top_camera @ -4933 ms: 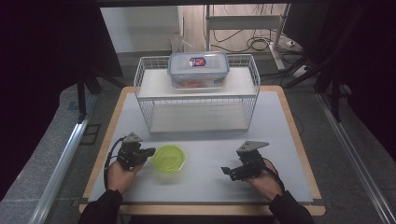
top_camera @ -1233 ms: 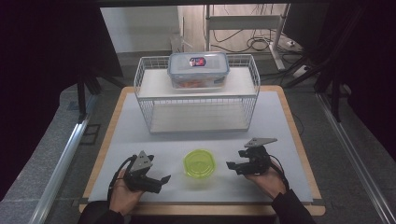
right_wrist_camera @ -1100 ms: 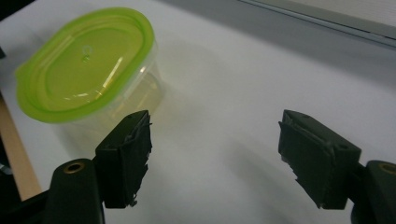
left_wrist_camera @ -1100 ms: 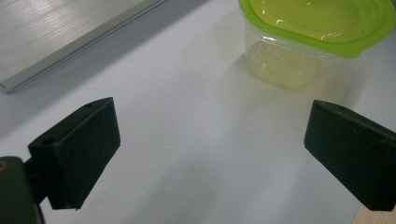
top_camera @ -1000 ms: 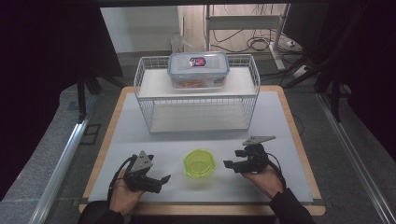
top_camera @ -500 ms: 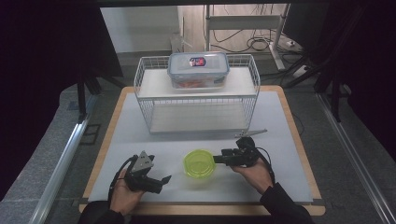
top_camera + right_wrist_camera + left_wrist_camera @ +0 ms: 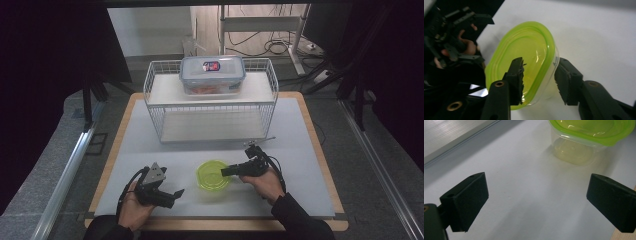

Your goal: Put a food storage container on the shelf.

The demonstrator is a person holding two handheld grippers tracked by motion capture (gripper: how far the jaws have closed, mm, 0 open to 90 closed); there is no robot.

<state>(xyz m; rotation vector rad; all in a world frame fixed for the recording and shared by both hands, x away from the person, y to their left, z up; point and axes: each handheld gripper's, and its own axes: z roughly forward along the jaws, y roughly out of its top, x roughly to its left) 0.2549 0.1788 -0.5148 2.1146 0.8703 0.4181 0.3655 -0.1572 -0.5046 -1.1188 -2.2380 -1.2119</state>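
On the white table mat point(image 7: 300, 150), near the front edge, sits a little green tub point(image 7: 214, 175) with a green lid. It stands between the two hands. The right gripper point(image 7: 227, 171) reaches over the tub's right side. Its jaws have just been closing, with the tub's rim between them; one jaw is over the lid and one is beside the outside wall, and I cannot tell if they squeeze it yet. The left gripper point(image 7: 177, 192) rests near the tub, apart from it, jaws wide with nothing in them. Behind stands a white wire rack point(image 7: 210, 107) with a clear lidded box point(image 7: 212, 75) on top.
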